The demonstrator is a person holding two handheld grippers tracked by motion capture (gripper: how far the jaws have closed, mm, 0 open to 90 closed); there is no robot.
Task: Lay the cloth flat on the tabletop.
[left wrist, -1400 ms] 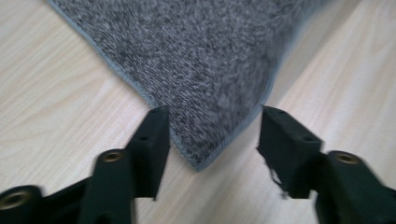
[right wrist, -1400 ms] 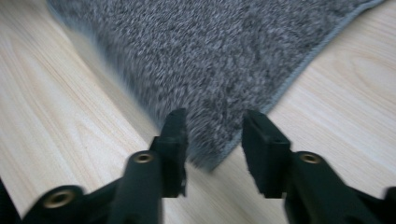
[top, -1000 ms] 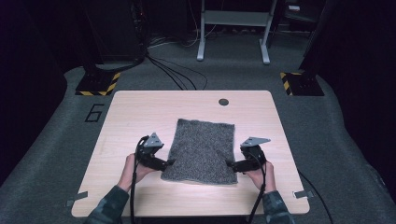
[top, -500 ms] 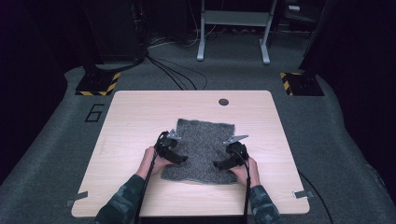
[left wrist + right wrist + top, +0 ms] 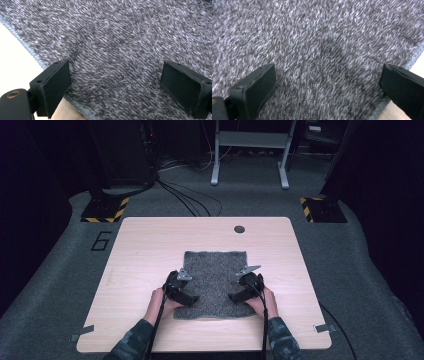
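A grey fuzzy cloth point(image 5: 215, 282) lies flat on the light wooden table point(image 5: 145, 250). My left gripper point(image 5: 192, 298) is at the cloth's near left corner, jaws open and pressed close over the fabric point(image 5: 115, 50), with the stitched hem running under its left jaw. My right gripper point(image 5: 233, 296) is at the near right part of the cloth, also open, jaws wide over the fabric point(image 5: 319, 50); the hem and bare table show by its right jaw. Nothing is pinched between either pair of jaws.
A small dark round hole point(image 5: 239, 229) sits near the table's far edge. Bits of tape point(image 5: 81, 334) mark the near corners. Beyond the table are floor cables point(image 5: 185, 200), a metal stand point(image 5: 250, 150) and hazard-striped blocks point(image 5: 105, 210).
Both grippers have moved inward from the cloth's side edges onto its near corners and dropped lower onto the fabric. The cloth looks unmoved.
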